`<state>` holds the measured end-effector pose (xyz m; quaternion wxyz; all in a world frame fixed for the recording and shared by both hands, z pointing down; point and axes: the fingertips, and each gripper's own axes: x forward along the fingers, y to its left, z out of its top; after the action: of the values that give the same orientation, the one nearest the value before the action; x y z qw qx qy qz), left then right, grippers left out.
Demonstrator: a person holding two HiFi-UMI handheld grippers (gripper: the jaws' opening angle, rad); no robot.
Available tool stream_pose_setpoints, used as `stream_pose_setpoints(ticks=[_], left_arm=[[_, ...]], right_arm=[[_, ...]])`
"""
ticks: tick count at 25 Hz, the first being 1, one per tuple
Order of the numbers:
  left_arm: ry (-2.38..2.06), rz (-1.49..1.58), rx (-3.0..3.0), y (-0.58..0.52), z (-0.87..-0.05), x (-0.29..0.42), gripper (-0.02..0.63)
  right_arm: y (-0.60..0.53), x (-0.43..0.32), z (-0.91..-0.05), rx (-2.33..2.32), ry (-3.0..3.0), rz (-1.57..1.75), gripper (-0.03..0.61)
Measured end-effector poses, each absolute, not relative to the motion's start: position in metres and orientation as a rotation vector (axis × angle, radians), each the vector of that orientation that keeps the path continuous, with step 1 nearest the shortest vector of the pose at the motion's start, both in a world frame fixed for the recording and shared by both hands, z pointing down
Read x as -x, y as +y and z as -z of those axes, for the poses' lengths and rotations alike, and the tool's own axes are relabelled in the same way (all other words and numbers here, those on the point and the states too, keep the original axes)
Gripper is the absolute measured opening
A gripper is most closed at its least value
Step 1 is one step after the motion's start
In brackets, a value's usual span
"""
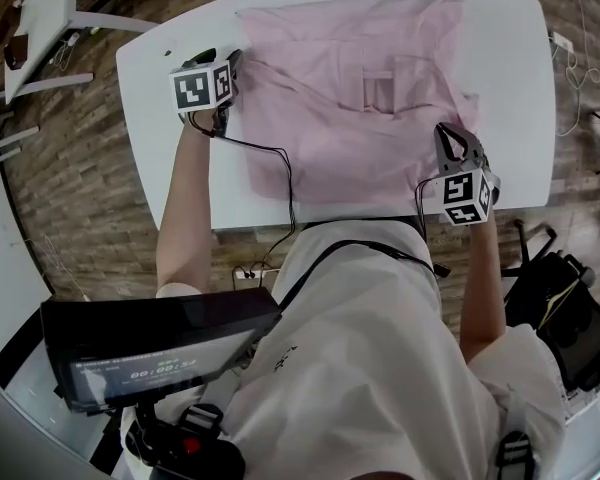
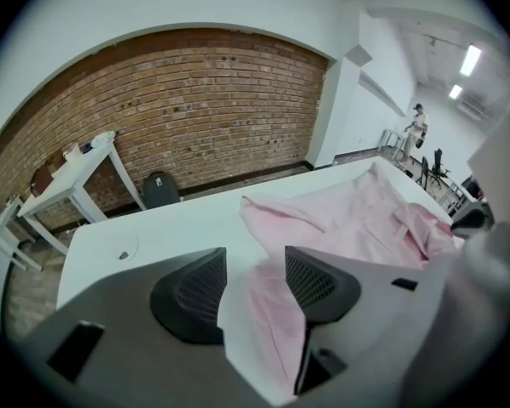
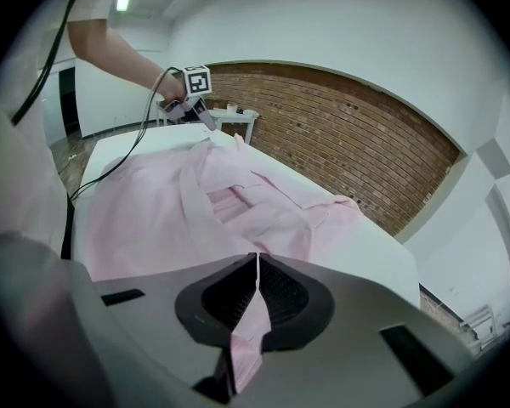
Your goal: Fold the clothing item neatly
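Note:
A pink shirt (image 1: 350, 88) lies spread and rumpled on the white table (image 1: 155, 78). At the shirt's left edge, my left gripper (image 1: 227, 71) has its jaws apart. In the left gripper view a fold of the shirt (image 2: 268, 313) lies loose between the fingers (image 2: 323, 283) of that gripper (image 2: 255, 266). At the shirt's near right edge, my right gripper (image 1: 450, 146) is shut on the cloth. The right gripper view shows a thin strip of the shirt (image 3: 248, 330) pinched in that gripper (image 3: 257, 263), with the left gripper (image 3: 194, 100) far across the shirt.
A black cable (image 1: 280, 168) runs from the left gripper across the shirt's near left corner. A small white side table (image 1: 40, 18) stands left of the table, and a dark bag (image 2: 159, 187) sits by the brick wall. A black chair (image 1: 570, 318) is at the right.

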<state>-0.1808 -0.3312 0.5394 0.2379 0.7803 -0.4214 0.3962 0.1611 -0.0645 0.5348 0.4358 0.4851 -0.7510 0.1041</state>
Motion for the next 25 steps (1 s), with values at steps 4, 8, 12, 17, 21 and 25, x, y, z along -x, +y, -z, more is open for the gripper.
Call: stream_pose_setpoints(ticks=[4, 8, 12, 17, 21, 25], left_arm=[[-1.051, -1.065, -2.233, -0.282, -0.519, 0.157, 0.212], [-0.966, -1.006, -2.254, -0.237, -0.514, 0.145, 0.100], [-0.922, -0.979, -2.255, -0.204, -0.519, 0.130, 0.003], [-0.767, -0.954, -2.267, -0.155, -0.530, 0.092, 0.003], [-0.669, -0.918, -2.281, -0.122, -0.537, 0.062, 0.003], [-0.571, -0.937, -2.312, -0.092, -0.542, 0.037, 0.003]], right_arm=[[-0.050, -0.201, -0.537, -1.285, -1.813, -0.293, 0.012], [-0.042, -0.231, -0.544, -1.398, -1.770, -0.420, 0.050], [-0.042, -0.234, -0.554, -1.418, -1.767, -0.488, 0.077], [-0.050, -0.234, -0.567, -1.409, -1.702, -0.482, 0.084], [-0.051, -0.238, -0.575, -1.383, -1.646, -0.461, 0.083], [-0.057, -0.238, -0.564, -1.404, -1.641, -0.417, 0.012]])
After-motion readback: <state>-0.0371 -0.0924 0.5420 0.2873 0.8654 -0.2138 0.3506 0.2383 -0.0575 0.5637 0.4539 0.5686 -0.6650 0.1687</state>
